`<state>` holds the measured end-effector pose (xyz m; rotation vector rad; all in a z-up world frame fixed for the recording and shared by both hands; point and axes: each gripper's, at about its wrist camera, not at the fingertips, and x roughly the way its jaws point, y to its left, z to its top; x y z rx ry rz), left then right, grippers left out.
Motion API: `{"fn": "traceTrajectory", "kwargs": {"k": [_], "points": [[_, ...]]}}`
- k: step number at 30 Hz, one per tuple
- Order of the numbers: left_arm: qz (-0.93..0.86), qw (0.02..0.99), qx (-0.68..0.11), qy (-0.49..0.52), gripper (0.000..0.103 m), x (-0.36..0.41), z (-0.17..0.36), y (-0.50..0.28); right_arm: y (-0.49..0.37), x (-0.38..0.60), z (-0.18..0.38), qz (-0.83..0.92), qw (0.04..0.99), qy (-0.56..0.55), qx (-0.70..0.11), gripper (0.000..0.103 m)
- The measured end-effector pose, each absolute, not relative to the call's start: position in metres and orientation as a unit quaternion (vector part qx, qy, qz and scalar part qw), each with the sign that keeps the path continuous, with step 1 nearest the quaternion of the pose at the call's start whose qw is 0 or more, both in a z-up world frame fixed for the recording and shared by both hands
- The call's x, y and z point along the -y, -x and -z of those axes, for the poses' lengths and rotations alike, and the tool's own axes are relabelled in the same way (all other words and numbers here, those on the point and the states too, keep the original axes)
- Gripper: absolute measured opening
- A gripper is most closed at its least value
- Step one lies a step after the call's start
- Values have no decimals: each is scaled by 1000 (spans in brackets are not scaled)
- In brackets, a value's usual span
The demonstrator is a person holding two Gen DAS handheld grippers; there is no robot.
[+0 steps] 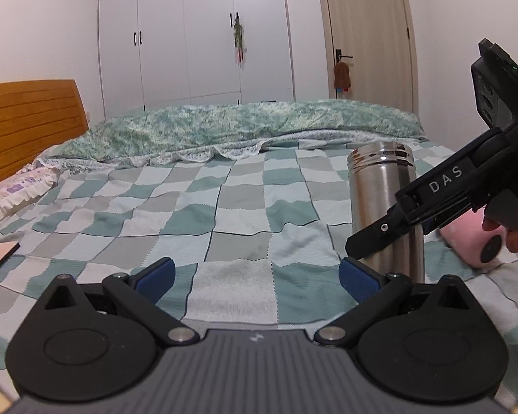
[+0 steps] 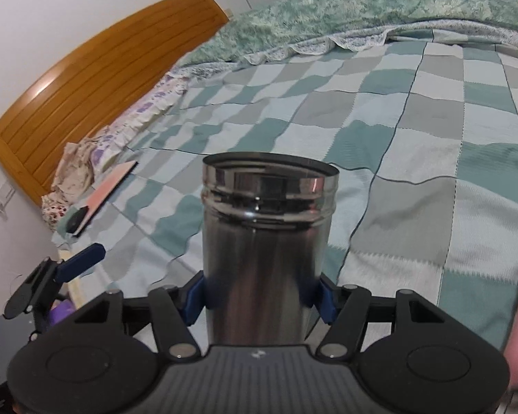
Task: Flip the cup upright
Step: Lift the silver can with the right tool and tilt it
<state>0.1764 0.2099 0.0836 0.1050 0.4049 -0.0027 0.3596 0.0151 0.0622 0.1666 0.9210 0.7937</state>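
A tall stainless steel cup (image 2: pixel 264 241) stands upright on the checkered bedspread, its open threaded mouth up. My right gripper (image 2: pixel 259 298) is shut on the cup's lower body, blue pads (image 2: pixel 193 302) pressed to both sides. In the left wrist view the same cup (image 1: pixel 385 207) stands at the right with the right gripper's black finger (image 1: pixel 373 238) across it. My left gripper (image 1: pixel 255 277) is open and empty, low over the bedspread to the left of the cup; it also shows at the far left of the right wrist view (image 2: pixel 83 262).
A green and grey checkered bedspread (image 1: pixel 224 214) covers the bed. A rolled green quilt (image 1: pixel 245 124) lies along the far side. A wooden headboard (image 1: pixel 27 124) and floral pillow (image 1: pixel 13 189) are at the left. A pink plush (image 1: pixel 473 238) lies right of the cup. A flat pink book (image 2: pixel 108 189) lies near the pillow.
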Motion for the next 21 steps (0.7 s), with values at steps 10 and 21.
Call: {"fn": "traceTrajectory", "kwargs": {"k": [10,21], "points": [[10,978,-199,-57,103,-205,-90,-103,-278,0,-72,-379,807,-99,-443,62],[23,973,-222,-57,103,-205,-70,-53,-220,5,-37,-364,789,-123,-479,62]]}}
